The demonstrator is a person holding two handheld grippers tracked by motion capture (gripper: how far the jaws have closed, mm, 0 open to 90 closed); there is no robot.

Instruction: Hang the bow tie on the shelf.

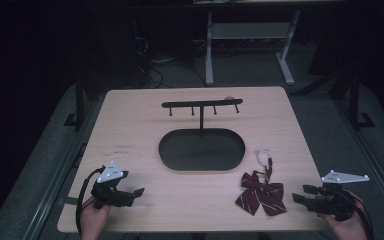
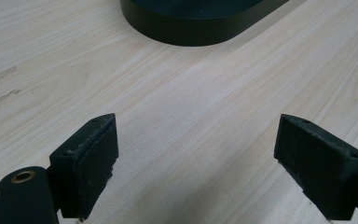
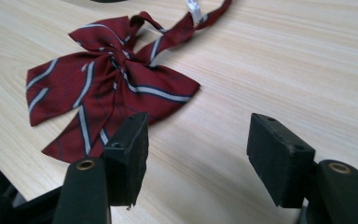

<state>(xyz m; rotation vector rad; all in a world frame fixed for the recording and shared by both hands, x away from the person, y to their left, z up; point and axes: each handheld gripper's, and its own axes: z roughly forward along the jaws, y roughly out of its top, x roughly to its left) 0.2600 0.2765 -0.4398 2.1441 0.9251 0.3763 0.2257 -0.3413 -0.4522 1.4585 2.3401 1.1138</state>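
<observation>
A soft, light bow tie (image 3: 107, 84) lies just ahead of the right gripper (image 3: 200, 154), nearest one jaw; pinch its knot. Both grippers' jaws stand apart; the left gripper (image 2: 196, 163) holds nothing.

I hold the left gripper (image 1: 130, 192) low, jaws spread wide. My right gripper (image 1: 302, 194) is likewise parted, empty.

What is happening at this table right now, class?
A person sits at a pale wooden table with tongs in each hand. The left tongs and right tongs both rest open near the front edge, holding nothing. A dark red striped bow tie lies flat beside the right tongs. The black hook stand on its oval tray stands bare.
</observation>
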